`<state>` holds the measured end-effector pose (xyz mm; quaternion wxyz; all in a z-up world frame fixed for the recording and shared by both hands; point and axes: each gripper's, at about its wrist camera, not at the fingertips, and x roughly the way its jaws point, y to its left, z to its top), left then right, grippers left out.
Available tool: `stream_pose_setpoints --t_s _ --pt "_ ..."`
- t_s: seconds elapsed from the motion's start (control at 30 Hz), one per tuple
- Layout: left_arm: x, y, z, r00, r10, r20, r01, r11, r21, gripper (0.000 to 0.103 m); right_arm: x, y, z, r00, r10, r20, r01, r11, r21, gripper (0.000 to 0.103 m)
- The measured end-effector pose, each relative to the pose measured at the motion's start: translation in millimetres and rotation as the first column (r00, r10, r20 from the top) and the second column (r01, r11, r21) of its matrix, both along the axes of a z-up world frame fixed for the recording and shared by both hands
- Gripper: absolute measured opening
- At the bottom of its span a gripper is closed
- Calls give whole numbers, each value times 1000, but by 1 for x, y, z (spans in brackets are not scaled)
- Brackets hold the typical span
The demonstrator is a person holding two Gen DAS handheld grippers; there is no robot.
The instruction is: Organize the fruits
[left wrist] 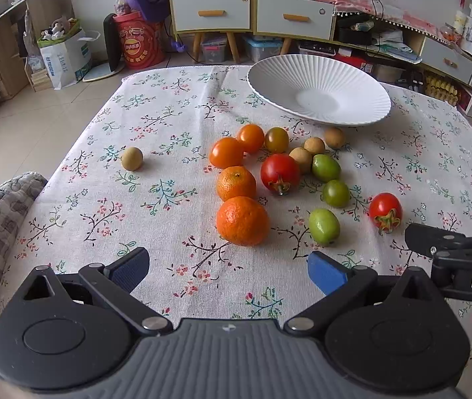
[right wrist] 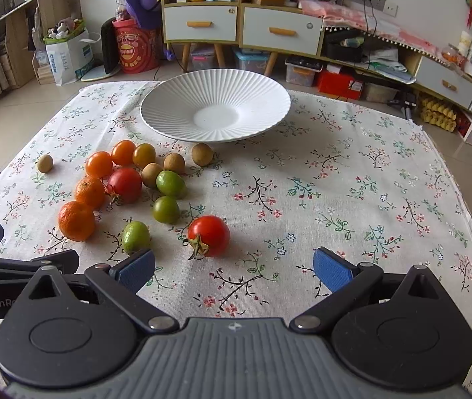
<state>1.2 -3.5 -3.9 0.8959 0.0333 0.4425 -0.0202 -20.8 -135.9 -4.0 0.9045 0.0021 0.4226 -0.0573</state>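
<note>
Even, bright daylight in both wrist views, coming from the window side at upper left; you get soft short shadows falling right of the tomato (right wrist: 210,235) and mandarin (left wrist: 242,220). Focus is sharp across the tablecloth (right wrist: 335,199), no motion blur. Heavy fisheye bending and dark vignette at your corners, mild floor glare.

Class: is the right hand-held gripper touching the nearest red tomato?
Apart. In the right wrist view, tablecloth shows between the open right hand-held gripper and the red tomato.
</note>
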Motion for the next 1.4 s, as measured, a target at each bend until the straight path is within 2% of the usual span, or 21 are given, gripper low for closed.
stream_pose_setpoints --t_s 1.4 --pt "-2 -2 0 1000 -8 -5 8 1000 -6 103 -1 0 0 1000 4 0 -4 1000 -7 102"
